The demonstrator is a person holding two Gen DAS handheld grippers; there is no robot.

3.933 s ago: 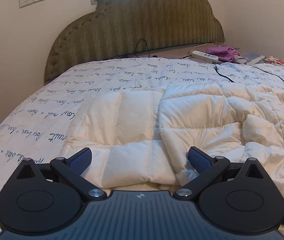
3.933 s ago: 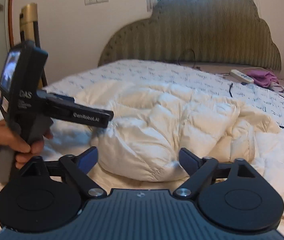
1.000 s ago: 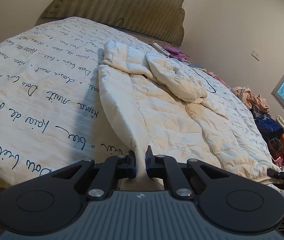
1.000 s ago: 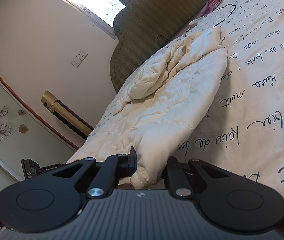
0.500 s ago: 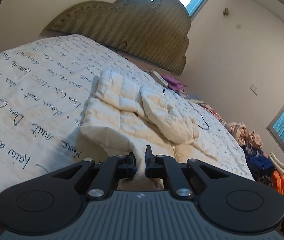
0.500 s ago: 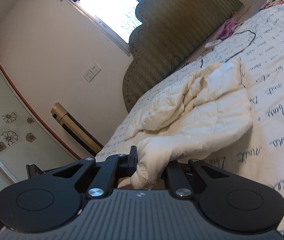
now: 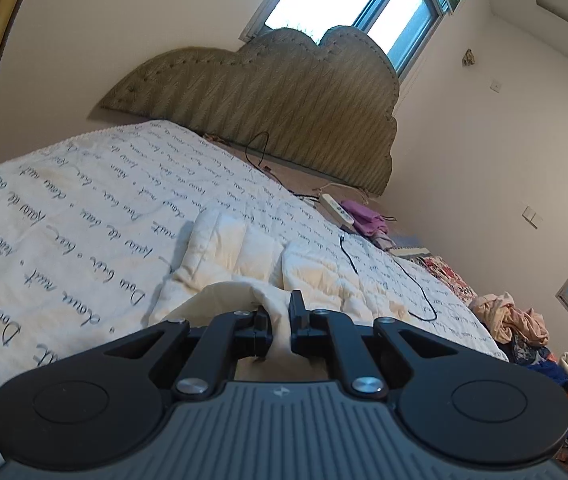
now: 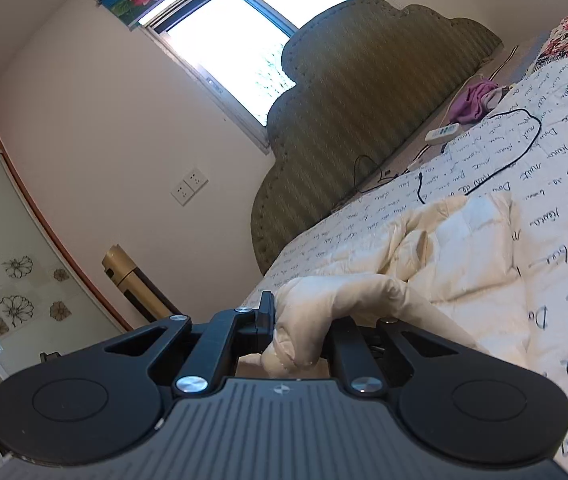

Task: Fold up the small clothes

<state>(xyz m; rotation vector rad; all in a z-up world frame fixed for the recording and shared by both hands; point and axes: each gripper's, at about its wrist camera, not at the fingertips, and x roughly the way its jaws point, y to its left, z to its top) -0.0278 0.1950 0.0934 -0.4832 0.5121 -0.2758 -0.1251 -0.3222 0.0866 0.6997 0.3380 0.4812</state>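
At 12 o'clock from both tools the cream puffer jacket [image 7: 240, 256] lies lengthwise toward the headboard [image 7: 284, 116]; left tool [image 7: 280, 322] and right tool [image 8: 298, 332] each clamp its near hem, lifted off the bed [image 7: 64, 216].

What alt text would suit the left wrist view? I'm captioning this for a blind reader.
The left gripper is shut on an edge of a cream quilted puffer jacket, lifting it off a white bedspread with blue script lettering. Behind stand an olive scalloped headboard and a bright window.
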